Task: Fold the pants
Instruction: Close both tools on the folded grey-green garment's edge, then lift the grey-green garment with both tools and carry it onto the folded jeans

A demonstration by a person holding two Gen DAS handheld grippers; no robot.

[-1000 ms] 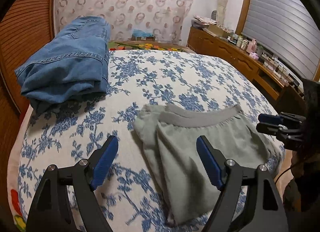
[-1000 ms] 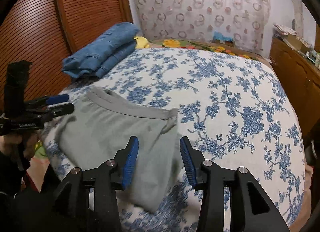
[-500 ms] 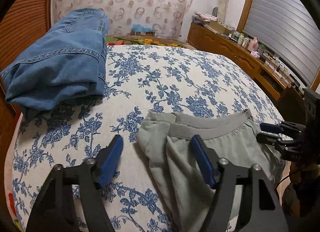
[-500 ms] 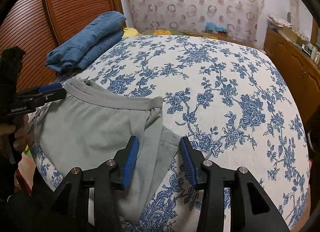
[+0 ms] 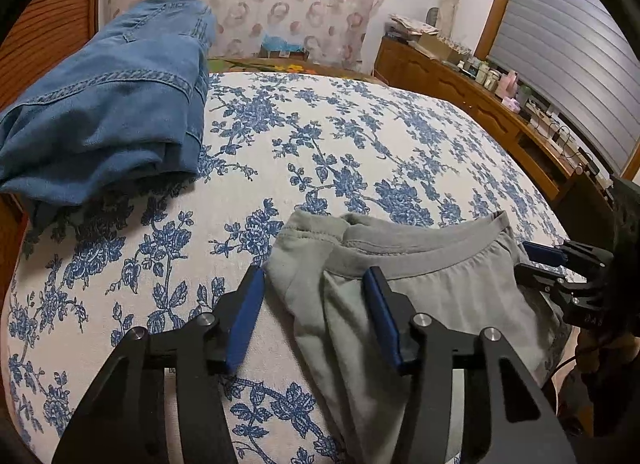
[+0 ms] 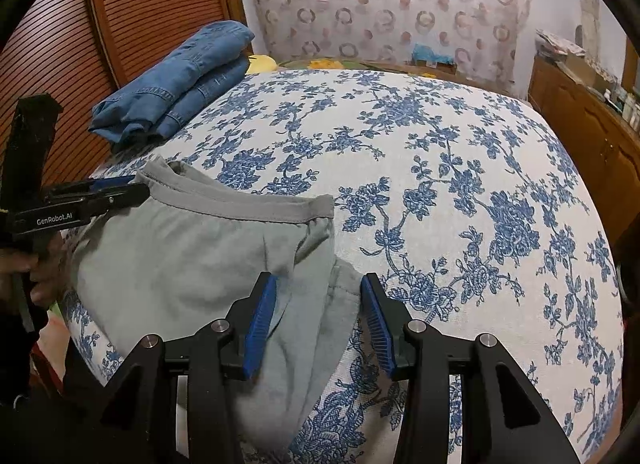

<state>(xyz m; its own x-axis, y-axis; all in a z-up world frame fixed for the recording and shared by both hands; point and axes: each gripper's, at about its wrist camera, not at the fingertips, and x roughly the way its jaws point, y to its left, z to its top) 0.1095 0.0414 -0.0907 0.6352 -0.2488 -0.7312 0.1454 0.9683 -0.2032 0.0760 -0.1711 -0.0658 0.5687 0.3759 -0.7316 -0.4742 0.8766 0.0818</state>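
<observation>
Blue on white, grey on blue, orange-brown around it all.

The soft grey cotton pants [image 5: 432, 296] have a darker grey waistband [image 6: 240, 204]. They lie on a white bedspread printed with blue flower sprays [image 6: 440, 168]. The folded blue denim jeans [image 5: 116, 104] show paler stitching. Each black two-finger gripper, left [image 5: 312, 316] and right [image 6: 318, 314], carries 2 ribbed blue pads [image 6: 260, 320]. The pale hanging cloth [image 6: 380, 4] bears brown and pink rings. The slatted wooden door [image 6: 132, 12] and the wooden sideboard [image 5: 472, 96] are orange-brown.
</observation>
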